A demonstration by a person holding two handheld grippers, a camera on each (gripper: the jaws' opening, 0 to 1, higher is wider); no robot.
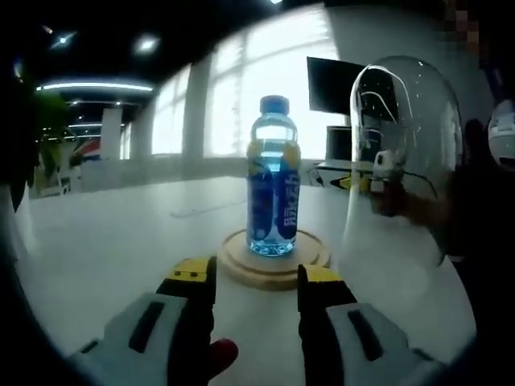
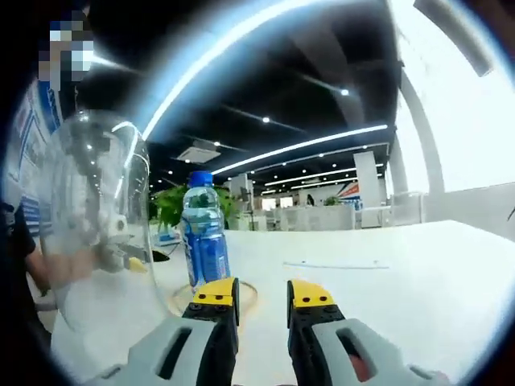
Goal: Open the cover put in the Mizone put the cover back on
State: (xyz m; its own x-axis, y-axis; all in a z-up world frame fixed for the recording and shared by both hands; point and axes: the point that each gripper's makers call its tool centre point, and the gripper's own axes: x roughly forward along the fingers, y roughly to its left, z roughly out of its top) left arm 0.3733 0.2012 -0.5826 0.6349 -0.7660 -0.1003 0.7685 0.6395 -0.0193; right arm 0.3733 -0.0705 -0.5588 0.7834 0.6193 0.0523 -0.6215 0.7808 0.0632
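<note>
A blue Mizone bottle (image 1: 273, 181) with a blue cap stands upright on a round wooden base (image 1: 273, 276). My left gripper (image 1: 256, 277) is open just in front of the base, with nothing between its jaws. A clear glass dome cover (image 1: 402, 153) is upright to the right of the bottle, off the base. In the right gripper view the bottle (image 2: 203, 233) stands on the base (image 2: 177, 299), with the dome (image 2: 92, 217) to its left. My right gripper (image 2: 264, 293) is open and holds nothing. Whether the dome rests on the table is unclear.
The white table (image 1: 121, 241) stretches wide around the base. A person (image 1: 483, 217) stands close behind the dome. A dark monitor (image 1: 330, 84) and bright windows lie beyond the table. A flat strip (image 2: 334, 263) lies on the table past the bottle.
</note>
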